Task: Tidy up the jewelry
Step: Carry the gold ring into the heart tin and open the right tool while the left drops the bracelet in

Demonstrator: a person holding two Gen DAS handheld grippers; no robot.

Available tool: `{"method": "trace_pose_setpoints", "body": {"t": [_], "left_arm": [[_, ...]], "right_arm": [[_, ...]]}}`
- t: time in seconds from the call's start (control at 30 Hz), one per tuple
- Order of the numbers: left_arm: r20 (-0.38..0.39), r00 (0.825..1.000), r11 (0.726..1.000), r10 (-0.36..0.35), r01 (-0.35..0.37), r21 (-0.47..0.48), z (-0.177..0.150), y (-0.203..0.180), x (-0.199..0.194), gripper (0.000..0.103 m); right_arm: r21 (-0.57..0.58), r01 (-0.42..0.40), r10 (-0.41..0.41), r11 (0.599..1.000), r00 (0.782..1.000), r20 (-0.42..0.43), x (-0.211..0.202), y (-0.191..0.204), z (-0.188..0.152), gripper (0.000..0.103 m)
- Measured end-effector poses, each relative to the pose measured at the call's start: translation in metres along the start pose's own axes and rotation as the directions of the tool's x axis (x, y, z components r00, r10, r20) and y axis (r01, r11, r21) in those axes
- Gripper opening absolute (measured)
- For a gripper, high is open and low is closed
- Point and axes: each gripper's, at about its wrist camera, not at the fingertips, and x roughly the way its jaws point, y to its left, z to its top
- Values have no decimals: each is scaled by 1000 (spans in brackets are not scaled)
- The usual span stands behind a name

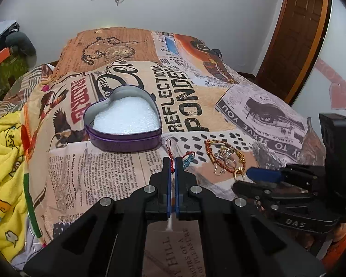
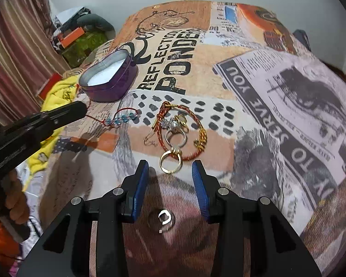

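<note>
Low in the frame, the left gripper (image 1: pixel 172 161) pinches a red cord bracelet (image 1: pixel 170 151) with blue beads; the right gripper (image 2: pixel 170 168) gapes, holding nothing, just short of a gold ring (image 2: pixel 170 163). The jewelry pile (image 2: pixel 181 129) lies mid-frame on the newsprint-patterned blanket (image 1: pixel 196 106). Beyond, left of centre, the purple heart-shaped tin (image 1: pixel 123 136) holds white foam (image 1: pixel 126 116). White wall (image 1: pixel 184 7) behind, wooden door (image 1: pixel 295 34) upper right.

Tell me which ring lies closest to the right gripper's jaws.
The gold ring, just ahead of the open right gripper; the silver ring sits farther off inside the red-gold bracelet.
</note>
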Motion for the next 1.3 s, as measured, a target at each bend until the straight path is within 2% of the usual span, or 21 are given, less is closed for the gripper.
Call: {"method": "trace_pose_setpoints", "body": {"t": [0.07,0.17,0.37,0.67,1.0,1.3], "left_arm": [[-1,1000,1000,1,-1,0,-2,0,1,1],[3,1000,1000,0,0,-2,-2,0,-1,1],[33,999,1000,-7,6,2,2,-3,-10,1],[129,992,1000,-9,9,2,23,-6,-43,1],[219,976,1000,18,-18,-1,44,4,-73,1],[263,963,998,58,-57,-13,60,20,-80,1]], "right_arm": [[-33,34,-34,999,999,10,3,4,1,35],[-68,74,-72,995,997,25,2,8,0,18],[-49,57,-56,997,998,29,-5,5,2,17],[-47,34,-29,998,994,110,-35,13,17,17],[-76,20,-3,997,975,222,-61,30,45,17],[-109,-11,40,994,963,267,-63,44,70,17]]}}
